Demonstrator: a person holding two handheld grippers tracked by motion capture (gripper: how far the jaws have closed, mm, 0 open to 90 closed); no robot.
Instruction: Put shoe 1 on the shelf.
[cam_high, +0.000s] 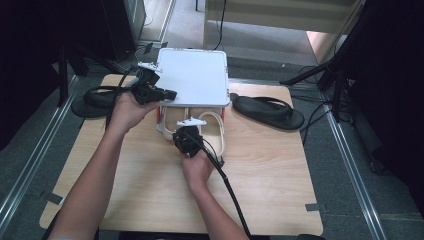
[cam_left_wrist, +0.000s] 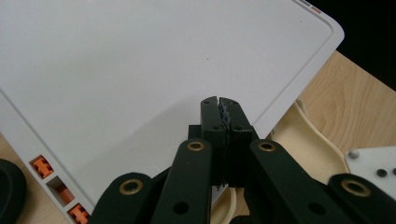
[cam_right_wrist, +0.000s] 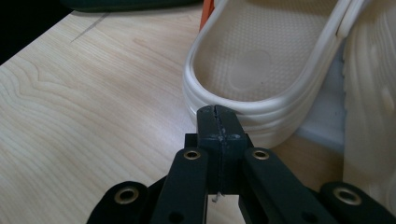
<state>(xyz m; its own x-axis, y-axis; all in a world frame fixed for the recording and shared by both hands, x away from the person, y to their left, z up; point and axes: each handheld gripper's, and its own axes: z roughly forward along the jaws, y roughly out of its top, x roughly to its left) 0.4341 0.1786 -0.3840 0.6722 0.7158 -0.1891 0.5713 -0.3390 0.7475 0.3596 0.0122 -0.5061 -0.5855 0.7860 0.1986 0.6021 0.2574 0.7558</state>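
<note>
A white lid (cam_high: 192, 75) covers the back of an orange-cornered box (cam_high: 159, 117) at the table's far middle. A pair of cream clogs (cam_high: 215, 132) lies under its front edge. My left gripper (cam_high: 170, 93) is shut at the lid's front left corner. In the left gripper view its closed tips (cam_left_wrist: 219, 100) sit against the white lid (cam_left_wrist: 140, 60) with nothing between them. My right gripper (cam_high: 184, 134) is shut in front of the box. In the right gripper view its closed tips (cam_right_wrist: 215, 109) meet the heel rim of one cream clog (cam_right_wrist: 261, 60). The other clog (cam_right_wrist: 369, 107) lies to its right.
A black flip-flop (cam_high: 270, 111) lies on the wooden table (cam_high: 270, 170) right of the box, and another (cam_high: 92, 102) hangs over the left edge. Orange clips (cam_left_wrist: 42, 166) line the lid's rim. Cables trail from both grippers toward the person.
</note>
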